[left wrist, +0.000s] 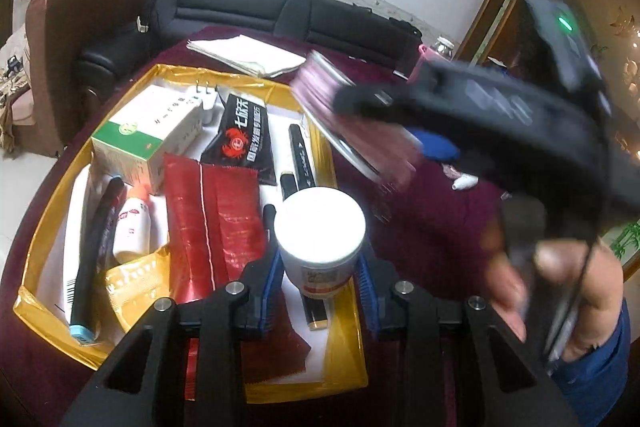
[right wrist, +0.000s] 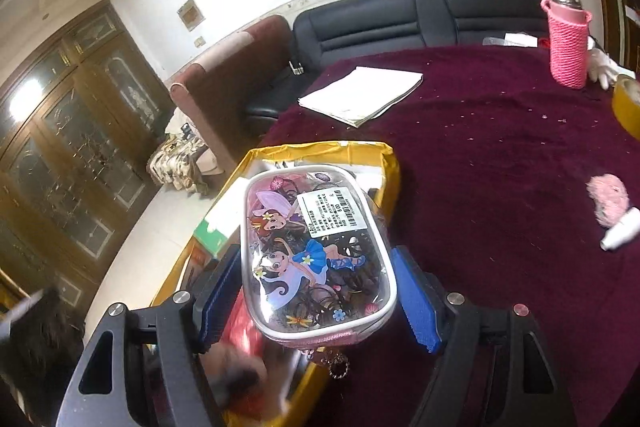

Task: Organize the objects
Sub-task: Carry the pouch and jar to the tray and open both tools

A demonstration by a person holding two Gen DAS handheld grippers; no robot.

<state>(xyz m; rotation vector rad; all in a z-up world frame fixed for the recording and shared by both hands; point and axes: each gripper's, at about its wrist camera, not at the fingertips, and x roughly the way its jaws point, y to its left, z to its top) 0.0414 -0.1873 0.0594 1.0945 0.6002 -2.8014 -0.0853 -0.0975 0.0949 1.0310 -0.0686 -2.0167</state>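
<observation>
Jar: small white plastic jar with a flat white lid and a printed label [left wrist: 320, 247], upright between the blue pads of the left gripper [left wrist: 318, 291], which is clenched on its sides; it hangs over the near right part of the tray.
Pouch: clear plastic zip pouch with cartoon fairy print, white trim and a barcode sticker [right wrist: 316, 259], gripped across its width by the right gripper [right wrist: 320, 301]; its far end reaches past the fingertips, over the tray's right edge.
Tray: shallow box wrapped in gold foil with a white floor [left wrist: 44, 219], on a dark red velvet tablecloth [right wrist: 500, 147].
Tray contents: green-and-white carton [left wrist: 140, 143] at the far left; black sachet with a red crab logo [left wrist: 244, 139] mid-far; red foil packet [left wrist: 212, 223] in the centre; small white bottle [left wrist: 132, 227] left of it; black marker pens [left wrist: 302, 159] along the right edge.
Cloth, outside tray: white paper stack [right wrist: 360, 95] at the far side; pink knitted bottle sleeve [right wrist: 568, 43] at the far right corner; pink fluffy item [right wrist: 608, 199] near the right edge.
Person: a hand [left wrist: 532, 267] on the right gripper's handle, blurred.
</observation>
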